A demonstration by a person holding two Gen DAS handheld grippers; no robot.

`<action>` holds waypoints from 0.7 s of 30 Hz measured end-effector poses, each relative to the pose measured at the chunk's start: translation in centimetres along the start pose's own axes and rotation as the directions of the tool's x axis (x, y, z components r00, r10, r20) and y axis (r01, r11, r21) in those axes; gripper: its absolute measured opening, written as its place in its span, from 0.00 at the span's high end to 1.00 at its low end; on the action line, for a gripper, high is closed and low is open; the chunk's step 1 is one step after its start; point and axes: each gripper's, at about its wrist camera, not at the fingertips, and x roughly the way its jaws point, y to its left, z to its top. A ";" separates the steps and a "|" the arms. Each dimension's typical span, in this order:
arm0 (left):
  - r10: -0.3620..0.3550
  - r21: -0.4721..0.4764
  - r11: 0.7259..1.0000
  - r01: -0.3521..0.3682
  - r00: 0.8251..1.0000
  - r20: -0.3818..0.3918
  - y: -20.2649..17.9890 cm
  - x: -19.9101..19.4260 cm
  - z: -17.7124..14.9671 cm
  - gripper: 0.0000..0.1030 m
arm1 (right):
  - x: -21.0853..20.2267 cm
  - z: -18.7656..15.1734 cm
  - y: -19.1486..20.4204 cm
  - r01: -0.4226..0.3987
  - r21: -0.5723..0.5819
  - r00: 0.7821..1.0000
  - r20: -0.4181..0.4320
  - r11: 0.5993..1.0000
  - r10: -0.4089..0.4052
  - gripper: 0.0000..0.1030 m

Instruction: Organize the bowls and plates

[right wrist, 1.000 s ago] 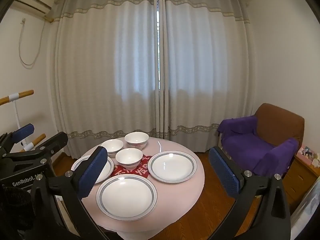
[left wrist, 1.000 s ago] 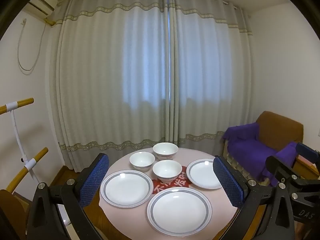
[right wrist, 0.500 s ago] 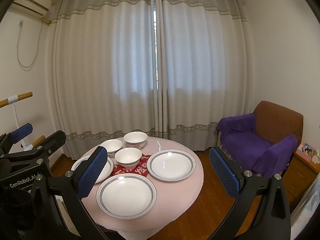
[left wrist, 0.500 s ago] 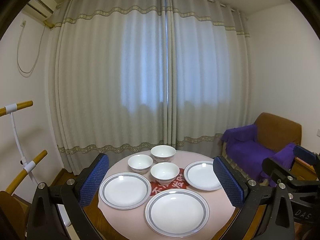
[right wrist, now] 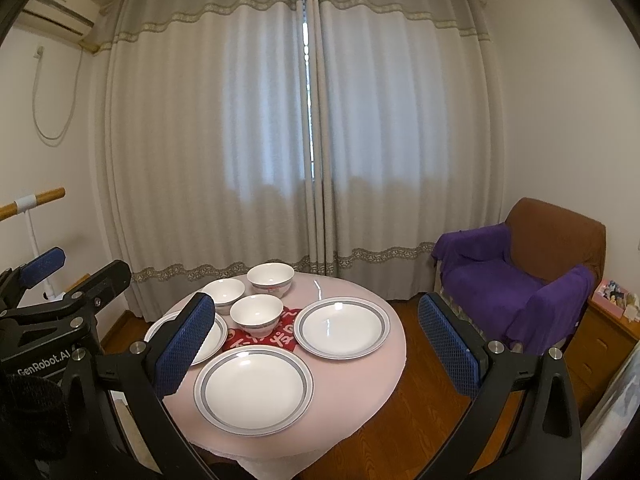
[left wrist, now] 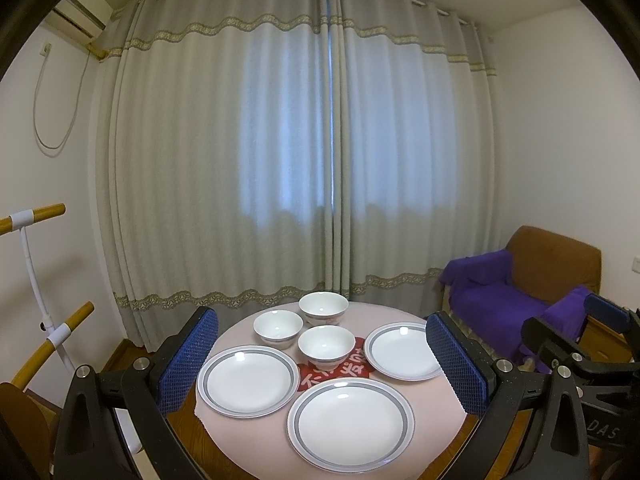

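Observation:
A round pink table (left wrist: 436,412) carries three white plates with grey rims: left plate (left wrist: 248,380), near plate (left wrist: 350,422), right plate (left wrist: 404,350). Three white bowls stand behind them: left bowl (left wrist: 278,328), far bowl (left wrist: 323,307), and middle bowl (left wrist: 326,347) on a red mat (left wrist: 352,370). My left gripper (left wrist: 322,354) is open and empty, held above and short of the table. My right gripper (right wrist: 316,344) is open and empty too, above the near plate (right wrist: 253,390) and right plate (right wrist: 342,327).
Grey curtains (left wrist: 304,160) hang behind the table. A brown armchair with a purple throw (right wrist: 520,276) stands at the right. A white rack with wooden bars (left wrist: 36,280) stands at the left. The floor (right wrist: 420,420) is wood.
Both views have tilted slightly upward and shifted; the table sits a little lower in the left view. Both grippers stay open. No dish has moved.

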 end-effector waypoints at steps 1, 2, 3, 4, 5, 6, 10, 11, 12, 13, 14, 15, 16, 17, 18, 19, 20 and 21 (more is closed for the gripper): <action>0.000 0.001 1.000 0.000 1.000 -0.001 0.0 0.0 0.0 0.00 | 0.0 -0.1 0.0 0.000 0.001 1.000 0.001 1.000 0.000 0.00; 0.000 0.001 1.000 0.000 1.000 0.000 0.0 0.0 -0.1 0.00 | -0.1 0.0 -0.1 0.000 0.001 1.000 0.001 1.000 0.000 0.00; -0.001 0.001 1.000 0.001 1.000 0.000 0.0 0.0 -0.1 0.00 | -0.1 0.0 -0.1 0.000 0.001 1.000 0.000 1.000 0.000 0.00; -0.003 0.001 1.000 0.003 1.000 -0.001 0.0 0.0 -0.1 0.00 | -0.1 -0.1 -0.1 0.000 0.002 1.000 -0.001 1.000 0.000 0.00; -0.003 0.002 1.000 0.003 1.000 0.000 0.0 0.0 -0.2 0.00 | -0.1 -0.1 -0.1 0.001 0.003 1.000 -0.001 1.000 -0.001 0.00; -0.003 0.002 1.000 0.003 1.000 0.000 0.0 0.0 -0.1 0.00 | -0.1 -0.1 -0.1 0.002 0.004 1.000 -0.002 1.000 -0.002 0.00; -0.005 0.002 1.000 0.005 1.000 0.003 0.0 -0.2 -0.2 0.01 | -0.2 -0.1 -0.1 0.003 0.006 1.000 0.000 1.000 -0.003 0.00; -0.005 0.002 1.000 0.005 1.000 0.003 0.0 -0.2 -0.2 0.00 | -0.2 -0.1 -0.1 0.003 0.005 1.000 -0.001 1.000 -0.003 0.00; -0.005 0.002 1.000 0.005 1.000 0.003 0.0 -0.2 -0.2 0.01 | -0.2 -0.1 -0.1 0.003 0.005 1.000 -0.001 1.000 -0.003 0.00; -0.005 0.002 1.000 0.005 1.000 0.003 0.0 -0.2 -0.2 0.01 | -0.2 -0.1 -0.1 0.003 0.005 1.000 -0.001 1.000 -0.003 0.00; -0.005 0.001 1.000 0.005 1.000 0.003 0.0 -0.3 -0.2 0.01 | -0.2 -0.1 -0.1 0.002 0.005 1.000 -0.001 1.000 -0.002 0.00; -0.005 0.002 1.000 0.005 1.000 0.003 0.0 -0.2 -0.2 0.00 | -0.2 -0.1 -0.1 0.002 0.005 1.000 -0.002 1.000 -0.002 0.00; -0.005 0.002 1.000 0.005 1.000 0.003 0.0 -0.2 -0.2 0.00 | -0.2 -0.2 -0.1 0.003 0.006 1.000 -0.001 1.000 -0.003 0.00; -0.005 0.002 1.000 0.005 1.000 0.003 0.0 -0.2 -0.2 0.00 | -0.2 -0.2 -0.1 0.003 0.006 1.000 -0.001 1.000 -0.003 0.00; -0.005 0.002 1.000 0.005 1.000 0.003 0.0 -0.2 -0.2 0.00 | -0.2 -0.2 -0.1 0.003 0.006 1.000 -0.001 1.000 -0.003 0.00; -0.005 0.002 1.000 0.005 1.000 0.003 0.0 -0.2 -0.2 0.00 | -0.2 -0.2 -0.1 0.003 0.006 1.000 -0.001 1.000 -0.003 0.00; -0.006 0.002 1.000 0.006 1.000 0.003 0.0 -0.2 -0.3 0.00 | -0.2 -0.2 -0.1 0.003 0.006 1.000 -0.001 1.000 -0.003 0.00; -0.005 0.002 1.000 0.005 1.000 0.003 0.0 -0.2 -0.2 0.01 | -0.2 -0.2 -0.1 0.003 0.006 1.000 -0.001 1.000 -0.003 0.00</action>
